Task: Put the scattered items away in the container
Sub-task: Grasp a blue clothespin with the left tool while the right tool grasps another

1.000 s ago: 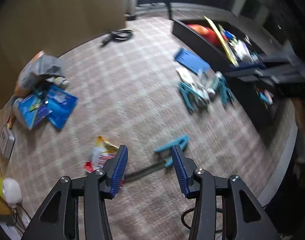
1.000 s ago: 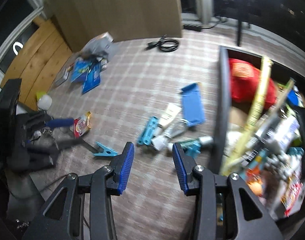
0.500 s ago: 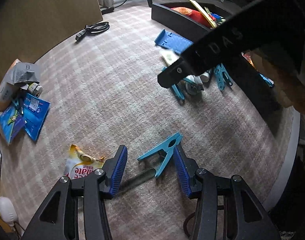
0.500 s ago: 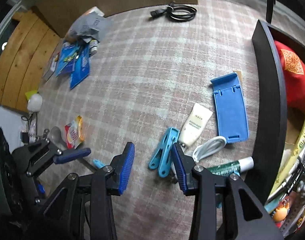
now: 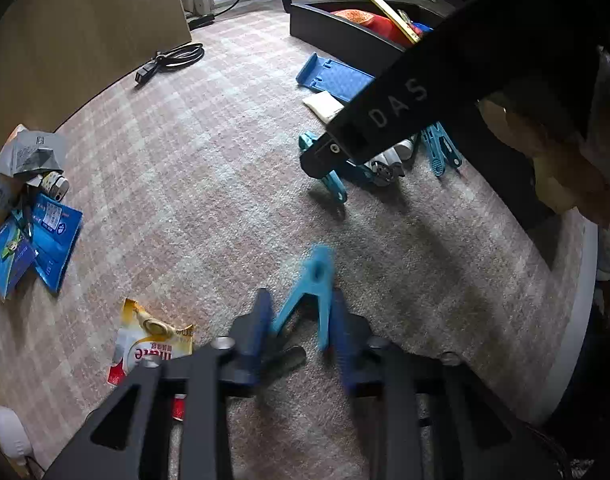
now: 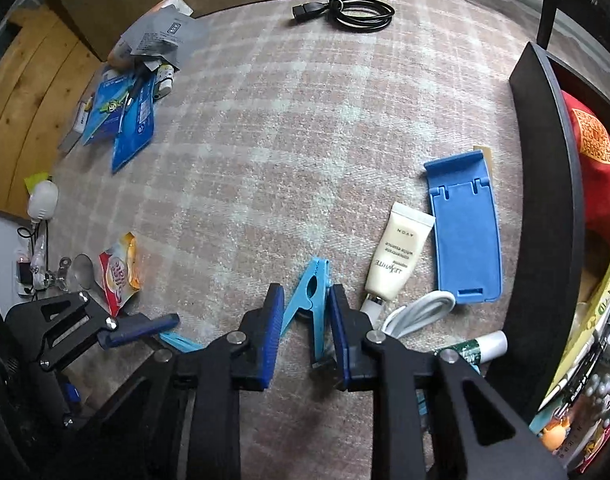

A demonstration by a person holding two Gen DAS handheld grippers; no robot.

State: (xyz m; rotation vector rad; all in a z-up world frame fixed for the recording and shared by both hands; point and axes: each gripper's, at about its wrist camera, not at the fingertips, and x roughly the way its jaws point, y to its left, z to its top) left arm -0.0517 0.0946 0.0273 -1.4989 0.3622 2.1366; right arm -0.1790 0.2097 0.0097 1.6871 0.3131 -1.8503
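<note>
1. Since both grippers have just been closing, we nip a peg in each: left gripper (image 5: 301,332) grasps the near-left peg (image 5: 311,292).
2. Right gripper (image 6: 305,322) clamps another peg (image 6: 311,294), beside the bin (image 6: 545,208) for an easy drop.

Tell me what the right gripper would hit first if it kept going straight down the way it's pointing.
The right gripper has just been closing around a light blue clothespin whose legs sit between its pads. Going straight on, it would likely press that clothespin into the carpet; exact depth is unclear.
</note>
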